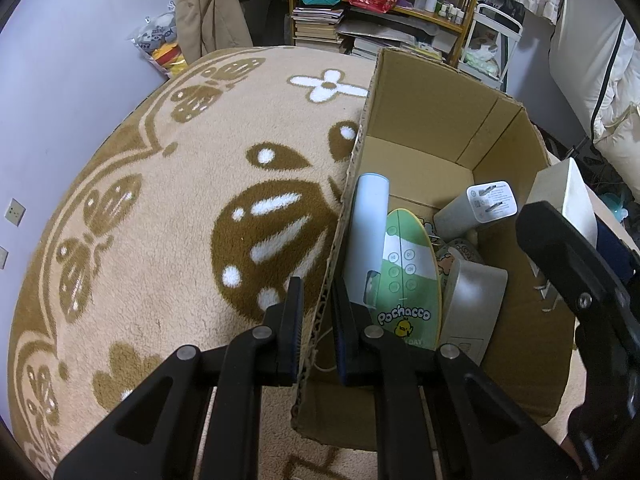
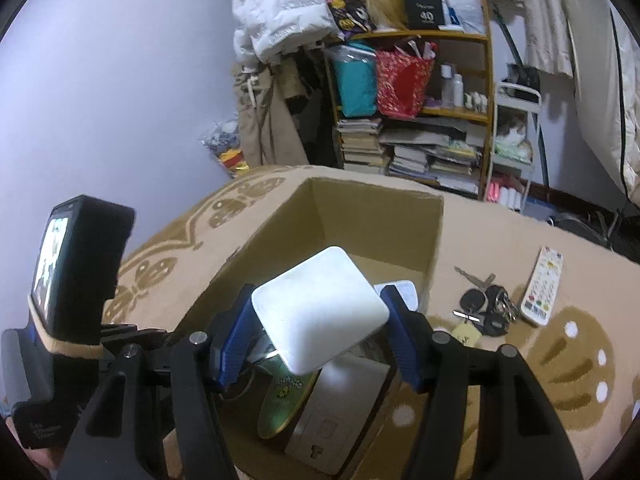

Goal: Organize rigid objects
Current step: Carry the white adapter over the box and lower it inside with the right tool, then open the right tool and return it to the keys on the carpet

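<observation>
An open cardboard box (image 1: 424, 116) (image 2: 360, 216) stands on a beige patterned blanket. My left gripper (image 1: 316, 312) is shut on the box's left wall (image 1: 340, 240) near its front corner. Inside lie a pale blue cylinder (image 1: 368, 232), a green Pochacco board (image 1: 404, 280) (image 2: 280, 404), a white plug adapter (image 1: 492, 200) and a grey box (image 1: 472, 300) (image 2: 340, 412). My right gripper (image 2: 320, 328) is shut on a white square box (image 2: 320, 308) (image 1: 564, 196) and holds it above the cardboard box's opening.
A key bunch (image 2: 484, 304) and a white remote (image 2: 542, 286) lie on the blanket right of the box. A shelf (image 2: 420, 120) with books and bags stands behind, with hanging clothes (image 2: 276, 8) beside it. A lilac wall (image 1: 60, 80) is at the left.
</observation>
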